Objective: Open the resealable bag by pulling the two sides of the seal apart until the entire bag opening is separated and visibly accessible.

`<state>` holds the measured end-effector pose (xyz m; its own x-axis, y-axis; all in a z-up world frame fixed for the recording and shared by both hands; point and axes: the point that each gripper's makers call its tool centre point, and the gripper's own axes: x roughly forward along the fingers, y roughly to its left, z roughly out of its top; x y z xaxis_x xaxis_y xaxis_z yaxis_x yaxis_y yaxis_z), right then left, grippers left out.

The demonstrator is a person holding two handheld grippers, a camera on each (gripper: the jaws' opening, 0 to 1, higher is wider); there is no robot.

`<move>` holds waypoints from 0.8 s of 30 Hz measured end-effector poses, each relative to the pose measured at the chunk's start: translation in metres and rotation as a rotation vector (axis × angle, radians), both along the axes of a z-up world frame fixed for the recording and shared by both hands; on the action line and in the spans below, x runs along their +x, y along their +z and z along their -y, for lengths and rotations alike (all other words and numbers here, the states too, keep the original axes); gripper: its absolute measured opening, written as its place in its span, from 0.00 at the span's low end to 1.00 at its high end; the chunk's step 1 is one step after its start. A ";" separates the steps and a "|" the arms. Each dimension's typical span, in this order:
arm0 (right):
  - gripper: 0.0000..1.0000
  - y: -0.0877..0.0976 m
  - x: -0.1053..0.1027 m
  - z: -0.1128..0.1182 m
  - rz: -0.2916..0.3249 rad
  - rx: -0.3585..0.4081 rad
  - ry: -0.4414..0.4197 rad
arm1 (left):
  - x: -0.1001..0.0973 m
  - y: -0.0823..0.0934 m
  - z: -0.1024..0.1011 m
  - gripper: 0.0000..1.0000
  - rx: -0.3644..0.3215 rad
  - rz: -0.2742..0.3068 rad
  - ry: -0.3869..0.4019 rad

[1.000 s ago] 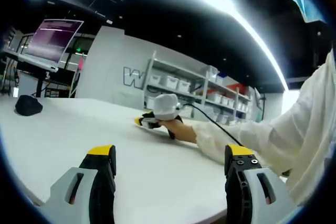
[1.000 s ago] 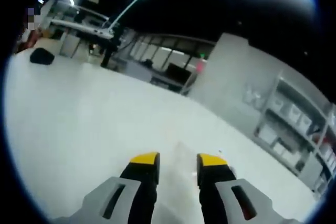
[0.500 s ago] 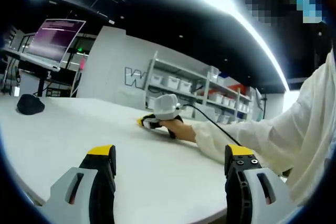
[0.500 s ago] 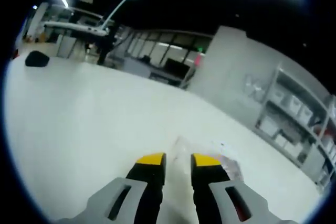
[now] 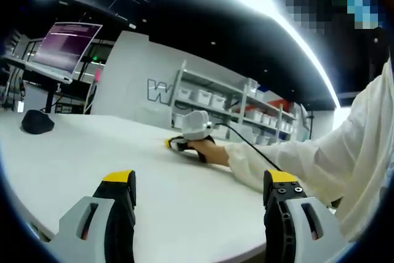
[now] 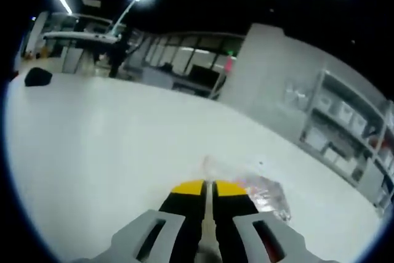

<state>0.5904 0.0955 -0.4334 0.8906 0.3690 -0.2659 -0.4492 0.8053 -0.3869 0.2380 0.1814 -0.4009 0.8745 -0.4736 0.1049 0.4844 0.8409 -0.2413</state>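
My right gripper [image 6: 207, 187] pinches the bag [image 6: 261, 192] edge (left gripper [image 5: 200, 180] gaping idle), so one-sided pulling may just drag it.

Left gripper [image 5: 200, 186] held low, jaws wide apart, nothing between them; right gripper [image 6: 206, 187] with yellow-tipped jaws nearly closed, a thin slit left; gripped by a hand [image 5: 209, 151], white sleeve [image 5: 295, 164] stretched out in the left gripper view.
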 end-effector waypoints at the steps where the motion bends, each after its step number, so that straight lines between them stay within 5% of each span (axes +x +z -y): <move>1: 0.00 0.000 0.000 0.000 0.000 0.005 0.001 | 0.000 0.000 0.000 0.84 0.000 0.000 0.000; 24: 0.00 0.060 0.007 0.031 0.151 0.052 -0.086 | -0.003 -0.001 -0.003 0.84 0.001 -0.001 0.006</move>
